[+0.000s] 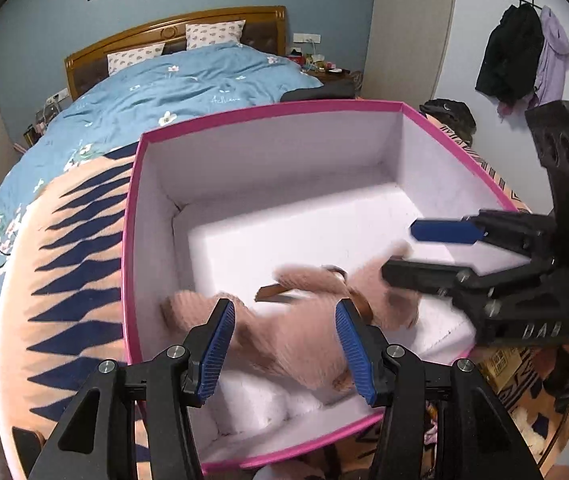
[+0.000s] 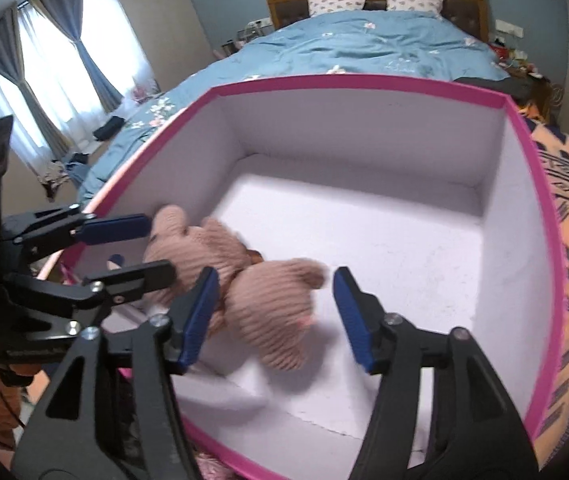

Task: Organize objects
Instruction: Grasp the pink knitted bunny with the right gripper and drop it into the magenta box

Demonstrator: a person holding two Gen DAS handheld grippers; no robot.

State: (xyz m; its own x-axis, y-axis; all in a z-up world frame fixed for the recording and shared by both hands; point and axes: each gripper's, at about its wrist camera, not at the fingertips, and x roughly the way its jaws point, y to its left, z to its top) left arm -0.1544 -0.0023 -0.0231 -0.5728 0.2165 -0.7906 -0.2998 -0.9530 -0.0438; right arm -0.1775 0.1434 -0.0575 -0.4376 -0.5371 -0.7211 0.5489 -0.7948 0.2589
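Observation:
A pink plush bear (image 1: 304, 344) with a brown strap lies in the near part of a white box with a pink rim (image 1: 244, 117). My left gripper (image 1: 286, 346) reaches over the box's near wall, and its blue pads press on the bear's body from both sides. In the right wrist view the bear's head (image 2: 272, 320) sits between the spread fingers of my right gripper (image 2: 276, 312), with a gap at the right pad. That gripper (image 1: 404, 252) comes in from the right in the left wrist view. My left gripper (image 2: 160, 248) shows at the left, by the box wall (image 2: 364, 80).
The box stands on an orange blanket with navy marks (image 1: 72, 264) at the foot of a bed with a blue floral duvet (image 1: 188, 80). White foam pieces (image 1: 252, 404) line the box floor. Coats hang on wall hooks (image 1: 520, 52). A curtained window (image 2: 56, 60) is at the left.

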